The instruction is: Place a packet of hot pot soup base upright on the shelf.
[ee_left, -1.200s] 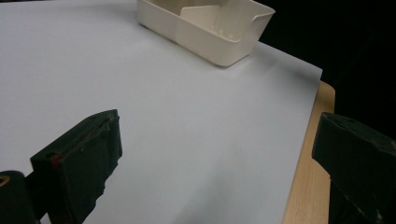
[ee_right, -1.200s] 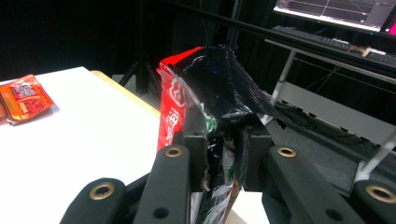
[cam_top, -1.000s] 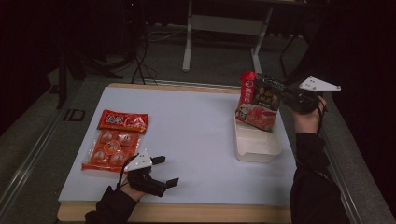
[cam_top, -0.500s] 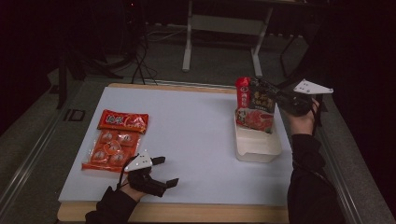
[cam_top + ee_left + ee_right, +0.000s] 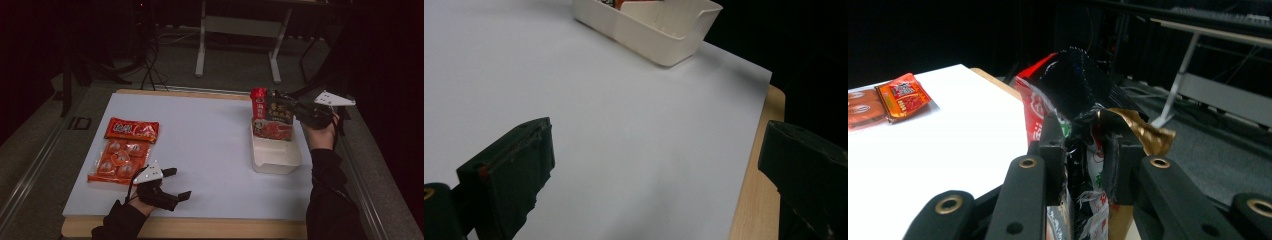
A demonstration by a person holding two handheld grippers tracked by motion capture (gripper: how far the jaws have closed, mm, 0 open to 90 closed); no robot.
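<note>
White sheeting covers the table [image 5: 210,145], bearing two orange-red snack packs [image 5: 124,150] far left and one cream bin [image 5: 275,156] right. One red-and-black noodle bag [image 5: 272,120], crinkled, stands upright in the bin, pinched by the right gripper [image 5: 296,111], its jaws lately easing; the left gripper [image 5: 172,184] gapes empty

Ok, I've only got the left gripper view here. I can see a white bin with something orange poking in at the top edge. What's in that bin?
Observer: A red and black snack packet stands upright at the far end of the white bin.
Operator: Is anything holding it?
Observer: Yes, the right gripper is shut on the packet's upper part, one jaw on each side.
Operator: Anything else on the table?
Observer: On the left side, a small orange-red packet lies just beyond a larger orange-red pack of round pieces.
</note>
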